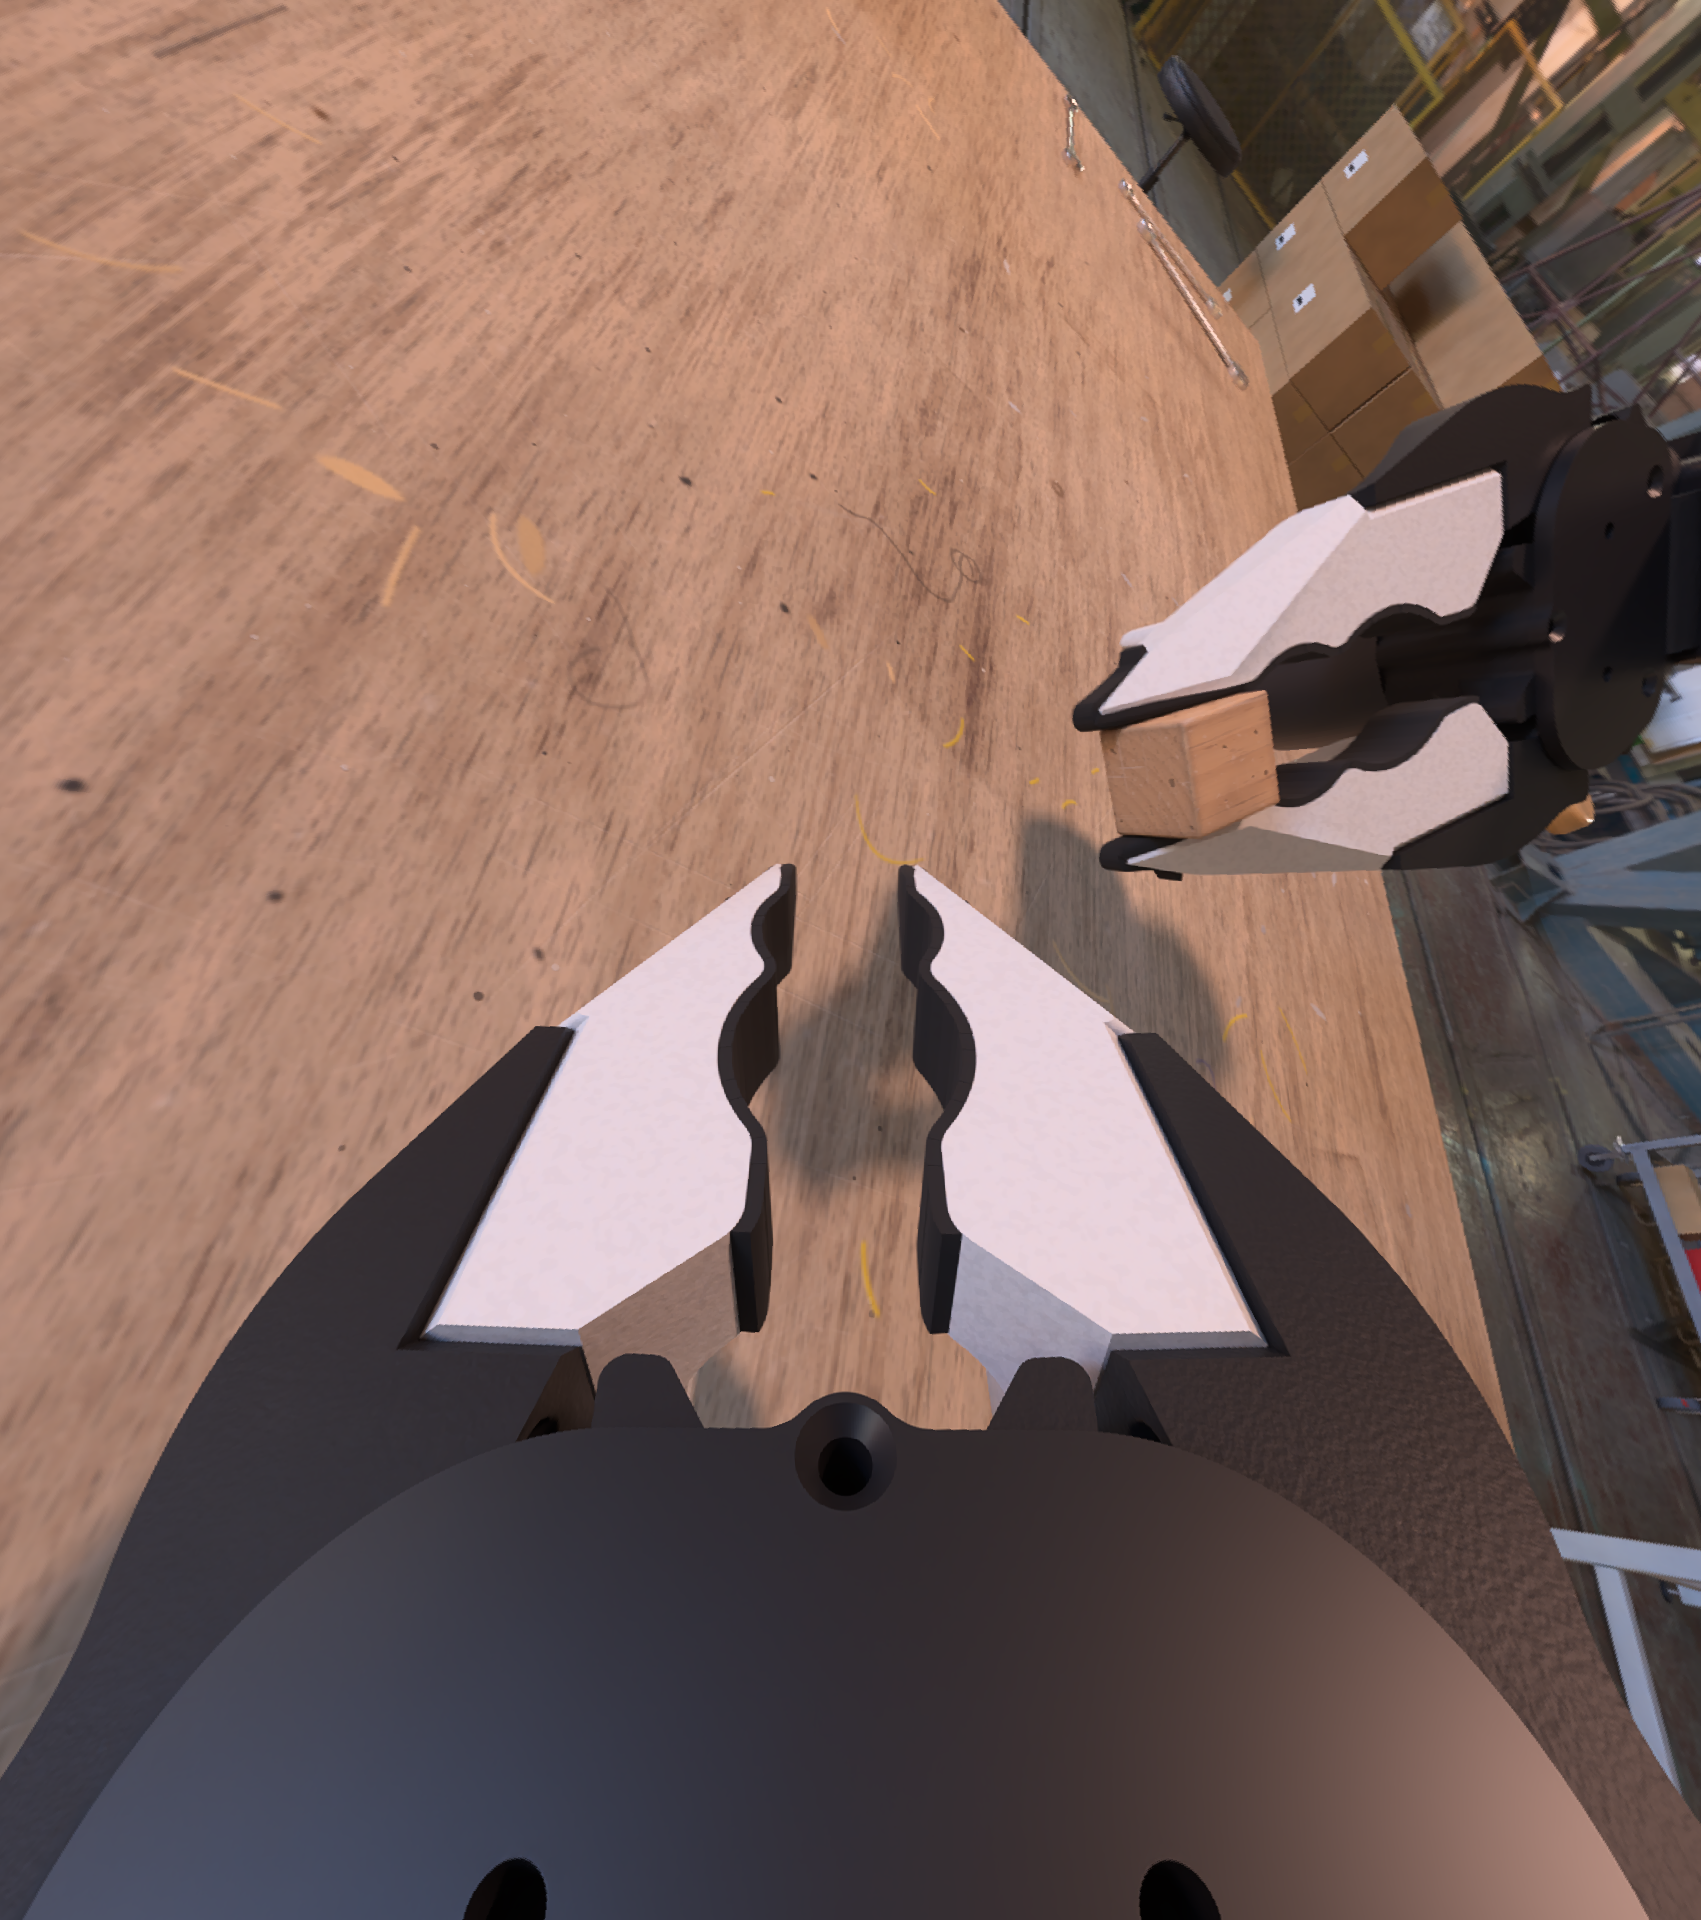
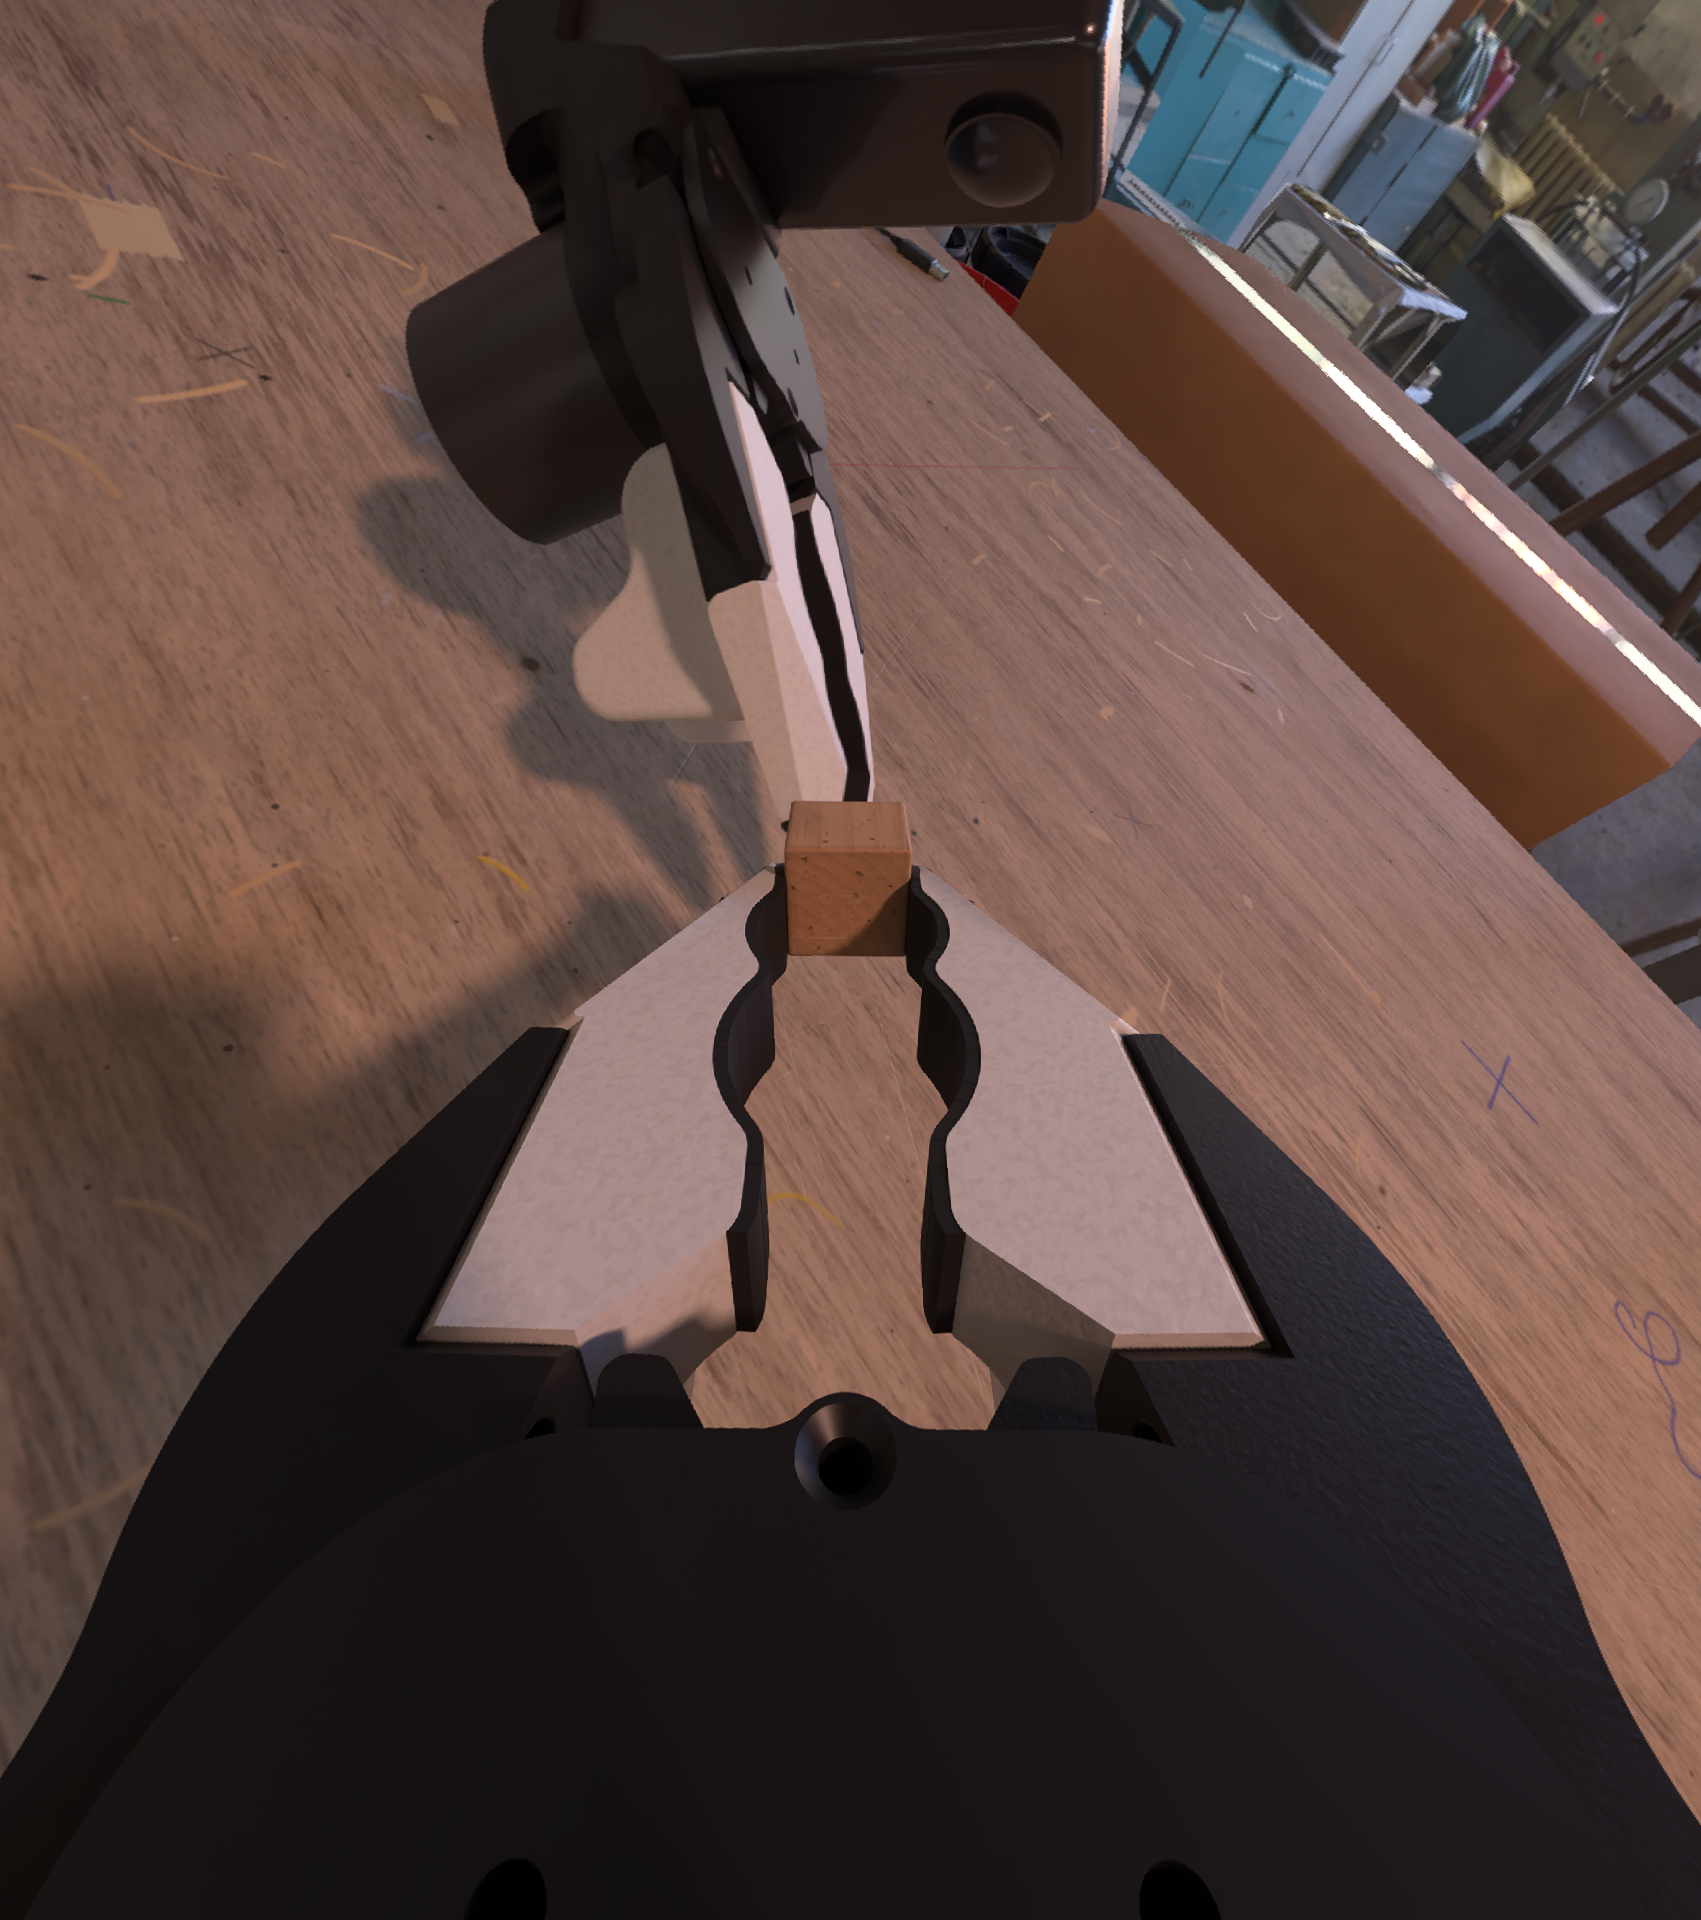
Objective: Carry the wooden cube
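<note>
1. Right gripper (image 2: pixel 846 883) grips the wooden cube (image 2: pixel 844 881) between its fingertips, clear above the workbench (image 2: pixel 202 831).
2. Left gripper (image 1: pixel 846 878), jaws parted and empty, hovers just beside it.

Tan grained cube (image 2: pixel 844 881) — black-and-white tongs (image 2: pixel 846 883) — brown streaked table (image 2: pixel 1241 935).

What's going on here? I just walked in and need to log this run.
The right tool is shut on a small wooden cube, pinched at its fingertips and held just above the wooden table. The left tool holds nothing; its fingers stand a little apart, and it hangs over the table close to the cube. From the right wrist view, the left tool's tips look close behind the cube; whether they touch it cannot be told.
</note>
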### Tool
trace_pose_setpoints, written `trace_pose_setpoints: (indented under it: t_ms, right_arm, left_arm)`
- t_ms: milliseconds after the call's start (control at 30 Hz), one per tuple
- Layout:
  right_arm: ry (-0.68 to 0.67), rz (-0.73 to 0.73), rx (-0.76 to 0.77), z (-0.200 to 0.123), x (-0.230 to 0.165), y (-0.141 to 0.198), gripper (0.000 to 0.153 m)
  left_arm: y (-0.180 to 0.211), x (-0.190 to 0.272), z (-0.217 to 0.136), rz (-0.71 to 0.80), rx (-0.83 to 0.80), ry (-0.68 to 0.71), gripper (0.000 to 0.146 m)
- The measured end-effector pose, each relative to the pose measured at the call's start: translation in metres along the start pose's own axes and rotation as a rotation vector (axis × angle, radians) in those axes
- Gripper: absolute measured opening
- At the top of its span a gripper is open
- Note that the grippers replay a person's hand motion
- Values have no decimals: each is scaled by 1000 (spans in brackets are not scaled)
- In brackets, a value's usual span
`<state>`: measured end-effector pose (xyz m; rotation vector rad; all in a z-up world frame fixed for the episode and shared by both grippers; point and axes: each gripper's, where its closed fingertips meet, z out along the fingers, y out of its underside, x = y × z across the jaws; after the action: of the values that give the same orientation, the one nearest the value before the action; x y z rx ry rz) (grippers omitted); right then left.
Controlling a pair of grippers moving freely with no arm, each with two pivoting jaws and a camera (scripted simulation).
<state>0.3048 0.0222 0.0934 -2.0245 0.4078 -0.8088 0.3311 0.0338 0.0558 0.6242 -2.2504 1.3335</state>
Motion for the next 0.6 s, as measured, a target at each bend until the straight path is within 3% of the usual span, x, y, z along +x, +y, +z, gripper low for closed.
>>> trace_pose_setpoints:
  t_ms: [167, 300, 400, 533, 600]
  right_arm:
    - [-4, -5, -2, 0, -2, 0, 21]
    - [7, -8, -4, -2, -1, 3, 21]
    - [18, -9, -15, -3, -1, 3, 21]
    - [2, -5, 2, -3, -3, 1, 21]
    - [-1, -22, 4, -2, -5, 0, 21]
  left_arm:
    - [-1, -3, 0, 41, -10, -31, 13]
    - [-1, -8, -1, 169, -31, -117, 0]
    - [2, -10, -1, 269, -58, -180, 0]
    - [2, 1, -2, 147, -40, -101, 0]
    - [1, 13, -4, 26, -6, 4, 11]
